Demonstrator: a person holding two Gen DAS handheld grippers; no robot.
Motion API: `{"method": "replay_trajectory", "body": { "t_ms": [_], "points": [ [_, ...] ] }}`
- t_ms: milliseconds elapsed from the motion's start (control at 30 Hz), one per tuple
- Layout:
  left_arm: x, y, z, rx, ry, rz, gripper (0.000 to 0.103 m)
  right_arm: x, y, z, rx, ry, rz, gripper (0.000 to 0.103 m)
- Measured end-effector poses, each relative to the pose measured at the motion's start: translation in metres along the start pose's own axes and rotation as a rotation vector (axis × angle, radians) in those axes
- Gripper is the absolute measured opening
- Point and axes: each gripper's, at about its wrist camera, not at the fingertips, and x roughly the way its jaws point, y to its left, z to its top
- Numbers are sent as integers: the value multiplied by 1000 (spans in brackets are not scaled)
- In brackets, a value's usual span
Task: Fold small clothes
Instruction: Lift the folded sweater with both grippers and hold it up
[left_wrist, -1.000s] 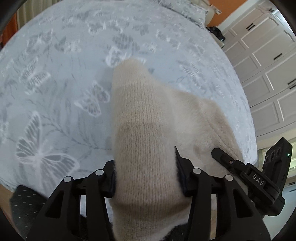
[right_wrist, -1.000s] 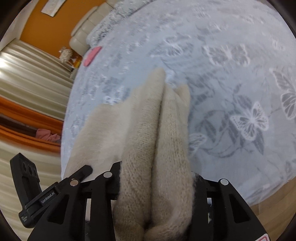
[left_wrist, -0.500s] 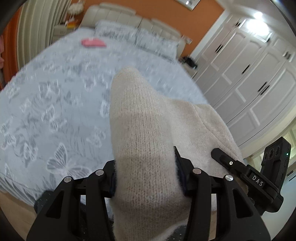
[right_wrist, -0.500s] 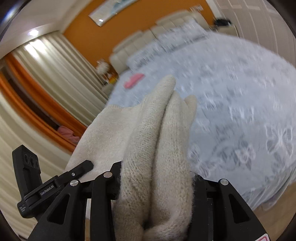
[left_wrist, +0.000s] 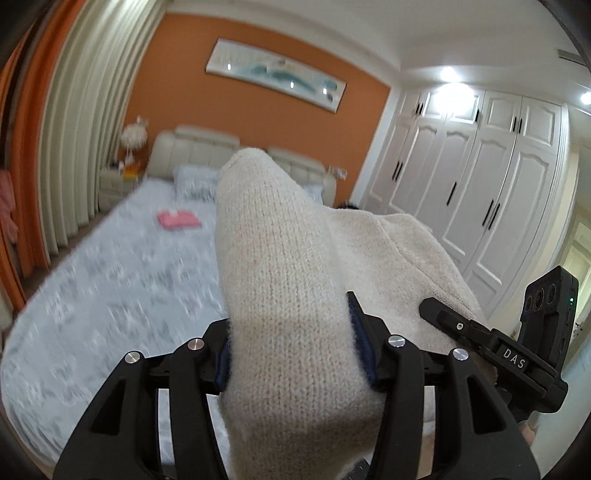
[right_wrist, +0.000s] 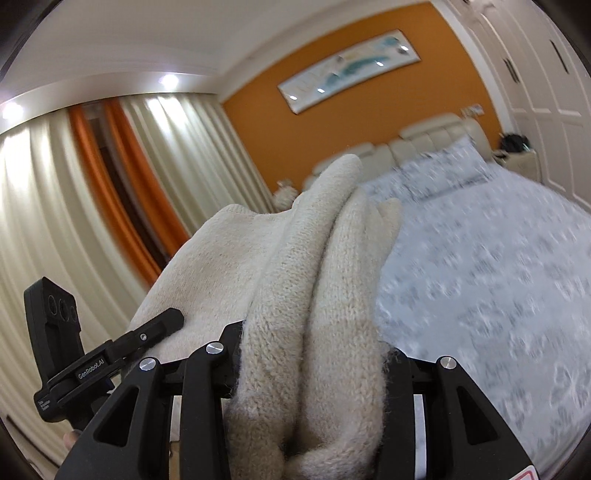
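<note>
A cream knitted sweater (left_wrist: 280, 240) hangs lifted above the bed, held at two bunched edges. My left gripper (left_wrist: 291, 332) has a thick fold of the knit between its pads; its jaws are opening slightly, and the pads still press the wool. My right gripper (right_wrist: 312, 343) is shut on two rolled folds of the same sweater (right_wrist: 325, 240). The garment stretches between the two grippers, which are side by side. The right gripper's side (left_wrist: 480, 339) shows in the left wrist view. The sweater's lower part is hidden below both views.
A bed with a grey butterfly-print cover (left_wrist: 110, 295) lies below and ahead, with pillows and a cream headboard (left_wrist: 199, 151) at the far end. A folded pink garment (left_wrist: 179, 220) lies on it. White wardrobes (left_wrist: 480, 184) stand right, curtains (left_wrist: 74, 147) left.
Both grippers have risen with the sweater still in them and tipped up. The views went from the bedspread close below to the headboard, orange wall and ceiling.
</note>
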Motion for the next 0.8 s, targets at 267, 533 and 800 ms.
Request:
{"method": "replay_trajectory", "body": {
  "t_ms": [267,533,800],
  "points": [
    [-26,18,47,55,-139,24,50,23,36,33,-67,-68,97,37],
    [3,59,67,45,-177,17,53,77,36,48,-78,-77,125,38],
    [113,133,8,-72,11,42,53,183,-31,-7,-3,98,41,40]
  ]
}}
